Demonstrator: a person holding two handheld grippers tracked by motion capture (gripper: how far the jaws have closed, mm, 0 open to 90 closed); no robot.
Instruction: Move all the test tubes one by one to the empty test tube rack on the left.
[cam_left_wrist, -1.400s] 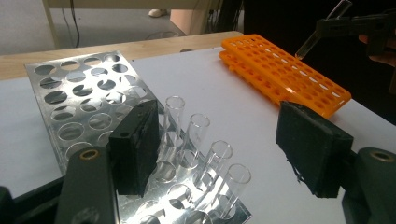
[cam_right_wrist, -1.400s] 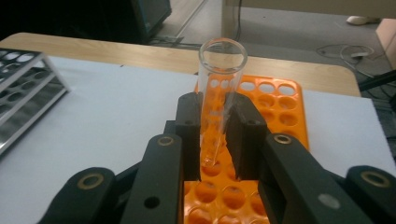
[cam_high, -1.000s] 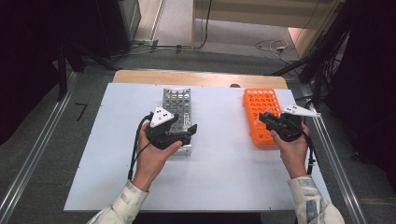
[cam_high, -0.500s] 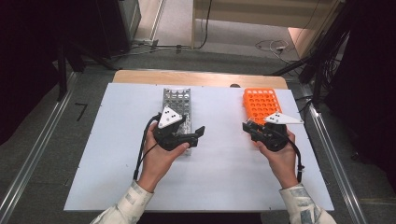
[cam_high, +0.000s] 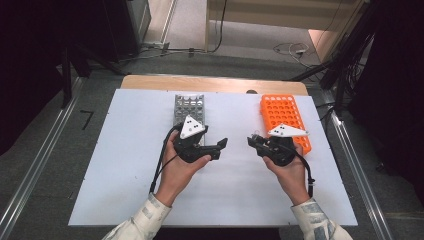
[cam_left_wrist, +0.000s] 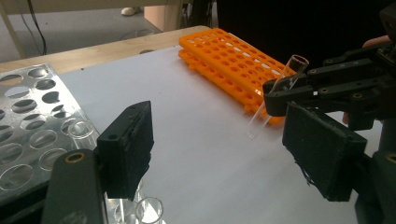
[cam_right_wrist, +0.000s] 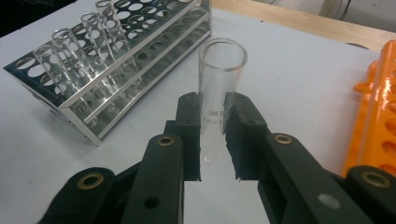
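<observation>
A person works at a white worktop (cam_high: 125, 165) with a hand-held gripper in each hand. The right hand-held gripper (cam_right_wrist: 212, 126) is clamped on a clear glass test tube (cam_right_wrist: 219, 84), its two black pads pressing the tube's lower half while the open rim stands clear above them. In the left gripper view the same tube (cam_left_wrist: 275, 95) hangs tilted above the white surface, its rounded end clear of the sheet, just in front of the orange rack (cam_left_wrist: 233, 58). From the high view, the right hand-held gripper (cam_high: 255, 141) sits just left of the orange rack (cam_high: 282, 112), which lies at the right side of the worktop.

The left hand-held gripper (cam_high: 222, 145) has its jaws spread wide with nothing between them — the pads (cam_left_wrist: 128, 147) frame bare worktop. It is held at the near end of the metal rack (cam_high: 189, 107), left of centre. The metal rack (cam_right_wrist: 112, 60) holds several clear tubes (cam_right_wrist: 70, 51) standing upright in its near rows. The two hand-held grippers face one another across the middle of the worktop, near but apart.
</observation>
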